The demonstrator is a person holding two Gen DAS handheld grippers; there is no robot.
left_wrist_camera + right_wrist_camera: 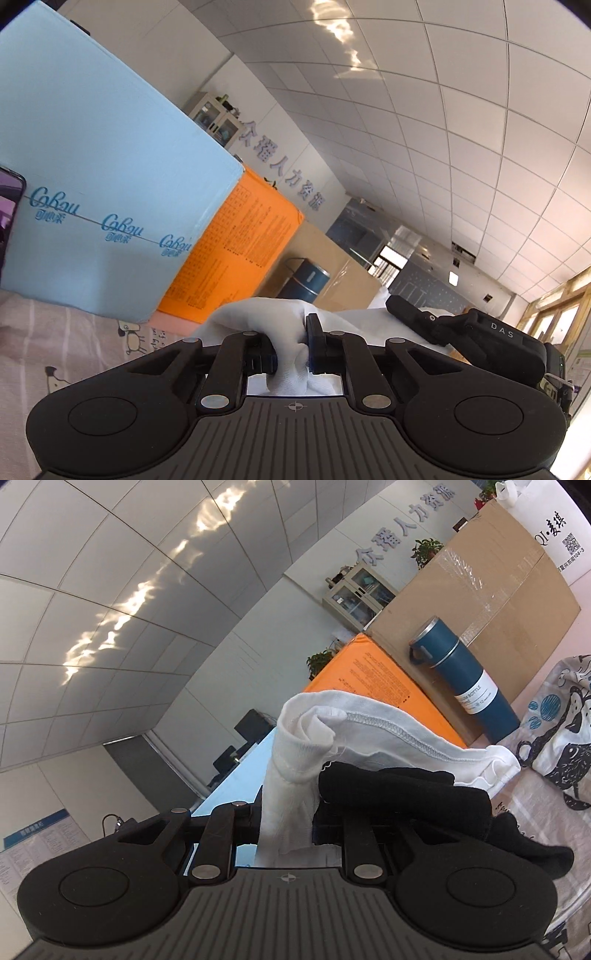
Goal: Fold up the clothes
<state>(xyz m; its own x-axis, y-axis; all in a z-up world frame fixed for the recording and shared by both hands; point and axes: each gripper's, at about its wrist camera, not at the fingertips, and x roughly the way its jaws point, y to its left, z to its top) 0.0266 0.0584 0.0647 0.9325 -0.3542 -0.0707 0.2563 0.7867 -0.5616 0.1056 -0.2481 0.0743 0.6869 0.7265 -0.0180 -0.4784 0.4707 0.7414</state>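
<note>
A white tiled ceiling fills the upper half of both views, and below it lies a pale pink printed bedsheet [74, 332] at lower left of the left view. Your left gripper [290, 356] is clamped on a bunched fold of the white knit cotton garment [258, 317], and your right gripper [286, 827] pinches another edge of that same cloth [332, 731], its stitched hem running toward centre right; holding it at two points like this, raised toward the ceiling, looks meant to spread it out for a fold. A crumpled black fabric piece [406, 794] sits against the right gripper's right-hand finger and may snag. Behind stand a light blue printed carton [110, 166], an orange box [376, 679], a brown cardboard box [480, 590] and a dark blue steel flask [465, 679], crowding the far side where the cloth could brush them.
</note>
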